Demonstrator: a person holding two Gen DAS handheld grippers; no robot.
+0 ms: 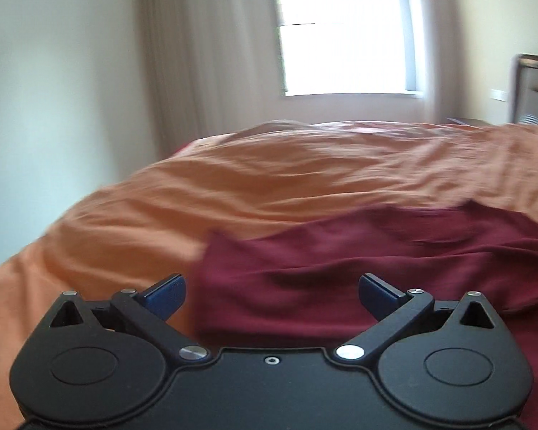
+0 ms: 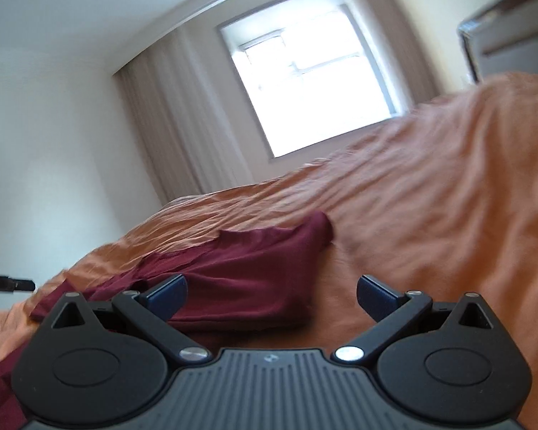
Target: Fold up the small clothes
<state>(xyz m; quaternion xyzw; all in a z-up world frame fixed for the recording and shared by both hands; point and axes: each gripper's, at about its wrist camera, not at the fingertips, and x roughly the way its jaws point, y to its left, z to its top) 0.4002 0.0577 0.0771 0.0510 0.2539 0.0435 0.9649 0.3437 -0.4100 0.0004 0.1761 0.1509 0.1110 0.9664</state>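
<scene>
The left tongs stand wide open and empty, both blue pads well apart with nothing between them. The right tongs are likewise spread open and hold nothing.

The maroon garment lies flat on the orange bed cover. In the left wrist view it sits directly at 12 o'clock from the left tongs and runs off toward 3 o'clock, past the frame edge, so its long axis goes roughly from 9 to 3 across that view. Its near-left corner, around 11 o'clock, shows a lifted or turned-over flap, with bare cover beyond it at 9 and 10 o'clock.

In the right wrist view, which is tilted, the maroon garment lies at 11 to 12 o'clock and trails off toward 8 o'clock under the tongs body. A rounded end, possibly a sleeve or leg, pokes out toward 1 o'clock. From 1 to 4 o'clock there is only bare bed cover.

Judging by this, each tongs is near its own end of the cloth, the left one more squarely over it. The next grasp probably turns on taking the two ends of the long axis. Both views are motion-blurred, so the exact hem lines are hard to read, and whether the tongs touch the cloth cannot be told.

There is plenty of open bed toward the window for laying a fold over
</scene>
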